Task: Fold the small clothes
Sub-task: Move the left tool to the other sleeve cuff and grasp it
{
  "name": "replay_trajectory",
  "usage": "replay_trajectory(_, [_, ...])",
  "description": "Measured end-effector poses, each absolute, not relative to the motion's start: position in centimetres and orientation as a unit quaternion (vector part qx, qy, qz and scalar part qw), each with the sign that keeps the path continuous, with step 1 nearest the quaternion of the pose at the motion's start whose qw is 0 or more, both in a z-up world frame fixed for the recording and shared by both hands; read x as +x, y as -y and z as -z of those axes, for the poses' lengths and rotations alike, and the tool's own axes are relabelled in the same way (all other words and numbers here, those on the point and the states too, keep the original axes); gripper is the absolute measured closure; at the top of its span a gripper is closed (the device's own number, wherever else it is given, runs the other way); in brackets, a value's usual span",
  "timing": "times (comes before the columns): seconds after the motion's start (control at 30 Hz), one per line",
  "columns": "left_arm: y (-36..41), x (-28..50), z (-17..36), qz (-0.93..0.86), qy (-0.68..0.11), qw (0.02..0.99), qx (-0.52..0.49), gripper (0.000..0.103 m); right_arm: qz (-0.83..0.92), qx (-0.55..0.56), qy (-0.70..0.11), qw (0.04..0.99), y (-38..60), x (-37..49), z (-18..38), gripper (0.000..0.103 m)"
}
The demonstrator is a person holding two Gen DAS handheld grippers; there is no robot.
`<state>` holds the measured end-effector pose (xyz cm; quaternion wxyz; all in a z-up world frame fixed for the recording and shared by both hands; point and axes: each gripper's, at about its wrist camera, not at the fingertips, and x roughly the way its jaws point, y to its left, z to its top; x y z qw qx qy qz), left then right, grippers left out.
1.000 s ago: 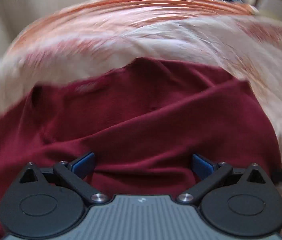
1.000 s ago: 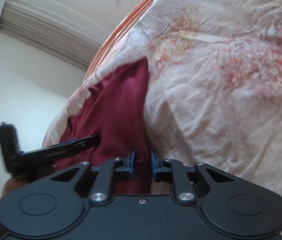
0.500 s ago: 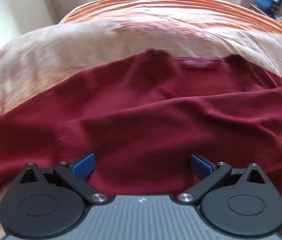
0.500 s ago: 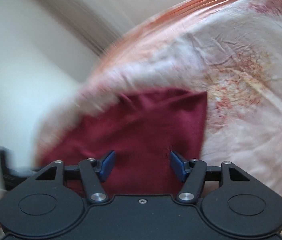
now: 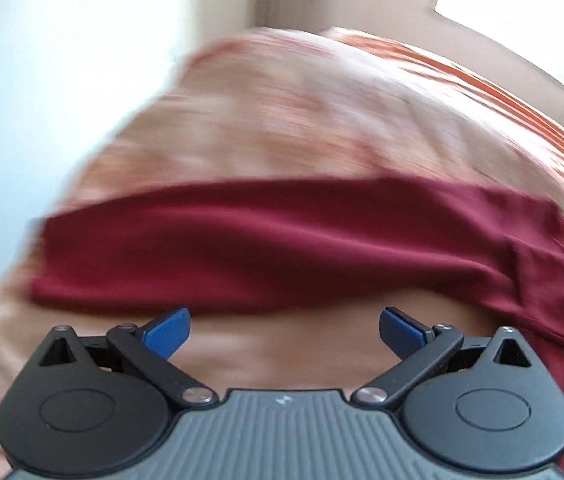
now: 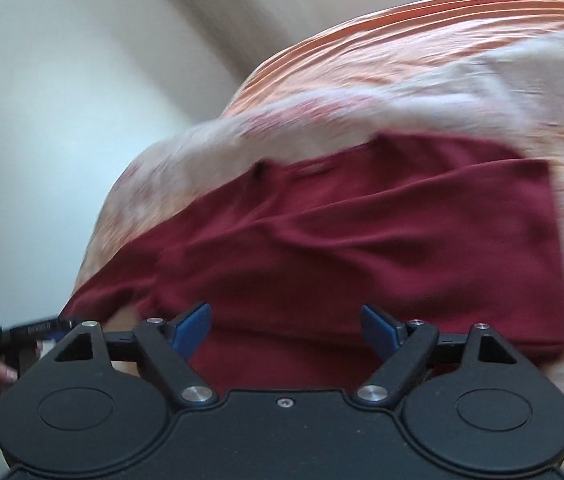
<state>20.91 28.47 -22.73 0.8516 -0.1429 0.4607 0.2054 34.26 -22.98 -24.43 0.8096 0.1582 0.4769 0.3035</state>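
A dark red sweater [image 6: 362,240] lies spread on a bed with a cream and orange patterned cover [image 6: 402,88]. In the left wrist view a long red sleeve [image 5: 262,240] stretches across the cover [image 5: 282,120], just beyond my left gripper [image 5: 284,330], which is open and empty over bare cover. My right gripper [image 6: 286,328] is open and empty, its blue pads [image 6: 190,328] over the sweater's near edge. The left gripper's body also shows at the far left of the right wrist view [image 6: 22,332], held by a hand. Both views are blurred.
A pale wall [image 6: 62,120] rises beyond the bed's left edge. An orange striped blanket [image 6: 442,16] covers the far end of the bed. A bright window [image 5: 522,0] sits at the upper right of the left wrist view.
My right gripper let go of the sweater's edge and opened wide. My left gripper swung left, from over the sweater's body to the sleeve. The sweater now lies flatter.
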Motion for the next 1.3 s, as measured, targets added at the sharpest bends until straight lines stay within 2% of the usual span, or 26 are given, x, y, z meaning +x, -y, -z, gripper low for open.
replay_trajectory(0.23, [-41.9, 13.8, 22.1, -0.219, -0.413, 0.856, -0.222, 0.000, -0.354, 0.114, -0.480, 0.795, 12.6, 32.2, 21.5, 0.019])
replay_trajectory(0.4, [-46.5, 12.6, 23.8, -0.154, -0.411, 0.858, -0.266, 0.000, -0.378, 0.075, -0.479, 0.789, 6.9, 31.1, 20.0, 0.019])
replay_trajectory(0.73, [-50.3, 13.3, 28.2, -0.066, -0.413, 0.837, -0.353, 0.004, -0.386, 0.044, -0.485, 0.783, 1.1, 30.3, 19.3, 0.019])
replay_trajectory(0.87, [-51.6, 13.8, 28.9, -0.045, -0.390, 0.827, -0.403, 0.005, -0.393, 0.030, -0.483, 0.782, 0.2, 30.2, 19.1, 0.019])
replay_trajectory(1.07, [-50.8, 14.2, 28.5, -0.013, -0.398, 0.834, -0.382, 0.008, -0.390, 0.027, -0.483, 0.783, 0.0, 30.4, 19.0, 0.019])
replay_trajectory(1.17, [-51.2, 13.7, 28.9, -0.014, -0.386, 0.835, -0.392, 0.019, -0.391, 0.024, -0.483, 0.783, -0.1, 30.5, 19.0, 0.019])
replay_trajectory(1.23, [-51.7, 13.5, 29.0, -0.025, -0.382, 0.833, -0.399, 0.039, -0.390, 0.025, -0.484, 0.783, 0.0, 30.5, 19.0, 0.019])
replay_trajectory(1.3, [-52.1, 13.2, 29.2, -0.031, -0.386, 0.831, -0.400, 0.048, -0.391, 0.023, -0.484, 0.782, 0.0, 30.6, 19.0, 0.019])
